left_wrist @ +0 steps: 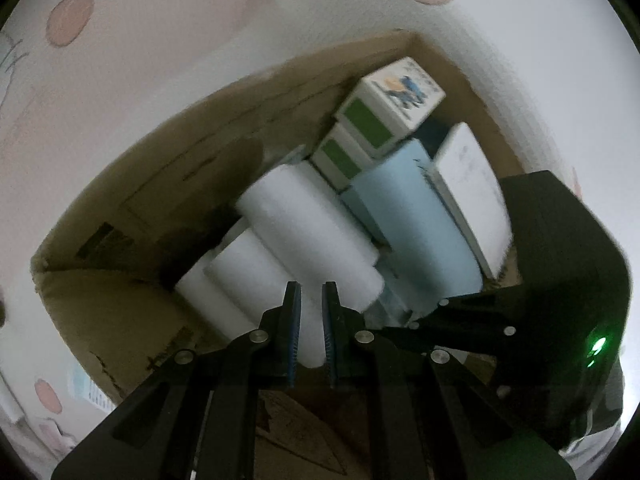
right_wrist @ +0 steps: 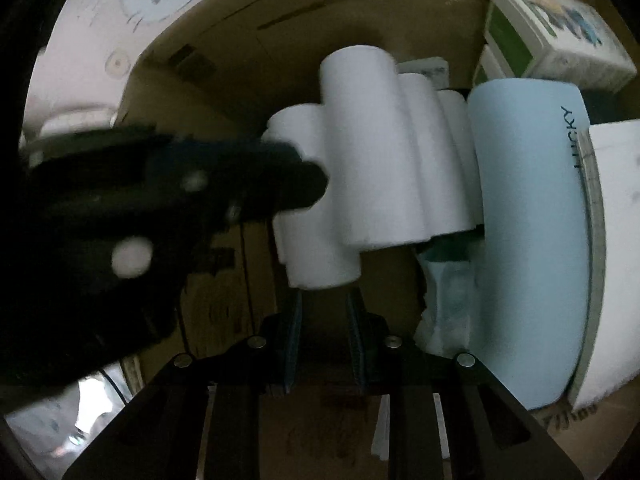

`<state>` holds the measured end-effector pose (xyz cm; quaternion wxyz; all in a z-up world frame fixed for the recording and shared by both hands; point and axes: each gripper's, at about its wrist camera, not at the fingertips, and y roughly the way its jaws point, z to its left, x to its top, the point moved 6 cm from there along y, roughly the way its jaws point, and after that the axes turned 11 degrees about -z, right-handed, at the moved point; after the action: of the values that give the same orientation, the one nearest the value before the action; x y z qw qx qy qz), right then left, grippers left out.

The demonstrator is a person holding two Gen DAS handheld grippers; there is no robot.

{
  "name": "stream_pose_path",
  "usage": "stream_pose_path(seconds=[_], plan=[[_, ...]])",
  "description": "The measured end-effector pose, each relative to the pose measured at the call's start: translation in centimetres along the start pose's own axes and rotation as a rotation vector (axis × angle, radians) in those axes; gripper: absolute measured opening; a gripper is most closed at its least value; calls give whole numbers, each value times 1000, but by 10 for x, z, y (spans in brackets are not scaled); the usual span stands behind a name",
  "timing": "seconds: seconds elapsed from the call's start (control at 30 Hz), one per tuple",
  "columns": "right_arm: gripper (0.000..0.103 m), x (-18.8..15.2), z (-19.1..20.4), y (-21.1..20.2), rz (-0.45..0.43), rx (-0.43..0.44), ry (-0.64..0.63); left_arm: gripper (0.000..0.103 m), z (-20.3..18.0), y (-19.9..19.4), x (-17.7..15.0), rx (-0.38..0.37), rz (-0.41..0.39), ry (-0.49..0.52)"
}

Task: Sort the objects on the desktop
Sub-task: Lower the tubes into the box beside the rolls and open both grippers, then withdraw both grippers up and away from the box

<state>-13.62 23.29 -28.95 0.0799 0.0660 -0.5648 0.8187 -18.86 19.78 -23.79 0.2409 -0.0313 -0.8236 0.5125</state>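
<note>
Your brown cardboard box [left_wrist: 120, 208] holds several white foam cylinders [left_wrist: 308, 220] lying side by side, a pale blue rolled pad [left_wrist: 412, 216] next to them, a flat white book [left_wrist: 472, 184] against that, and two stacked white cartons with green panels [left_wrist: 384, 112] in the far corner. Your left gripper [left_wrist: 311, 292] has its fingers narrowly parted around a white cylinder's end. Your right gripper [right_wrist: 324, 300] hovers, fingers moderately apart, holding nothing, just short of the cylinders.
</note>
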Motion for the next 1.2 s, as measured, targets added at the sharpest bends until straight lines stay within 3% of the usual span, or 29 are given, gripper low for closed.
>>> stream_pose_path(seconds=[0.27, 0.33, 0.4, 0.43, 0.7, 0.77, 0.83, 0.87, 1.1, 1.2], plan=[[20, 12, 5, 1, -45, 24, 32, 11, 3, -17, 7, 30, -51, 2], [20, 11, 6, -3, -67, 19, 35, 16, -1, -25, 6, 48, -76, 34], [20, 9, 10, -12, -102, -8, 17, 42, -5, -34, 4, 89, -106, 57], [20, 8, 14, -21, -132, -32, 0, 45, -5, -41, 0, 105, -129, 65], [20, 5, 47, -91, -333, -215, -100, 50, -15, -99, -16, 164, -293, 157], [20, -14, 67, -100, -351, -234, -97, 52, -19, -113, -22, 182, -331, 161], [20, 20, 49, -127, -373, -253, -89, 54, -22, -123, -25, 198, -358, 168], [20, 16, 53, -133, -382, -266, -98, 54, -23, -129, -30, 208, -370, 168], [20, -35, 77, -180, -414, -379, -183, 56, -27, -162, -59, 231, -334, 107], [21, -40, 88, -184, -420, -407, -188, 62, -27, -177, -69, 300, -305, 120]])
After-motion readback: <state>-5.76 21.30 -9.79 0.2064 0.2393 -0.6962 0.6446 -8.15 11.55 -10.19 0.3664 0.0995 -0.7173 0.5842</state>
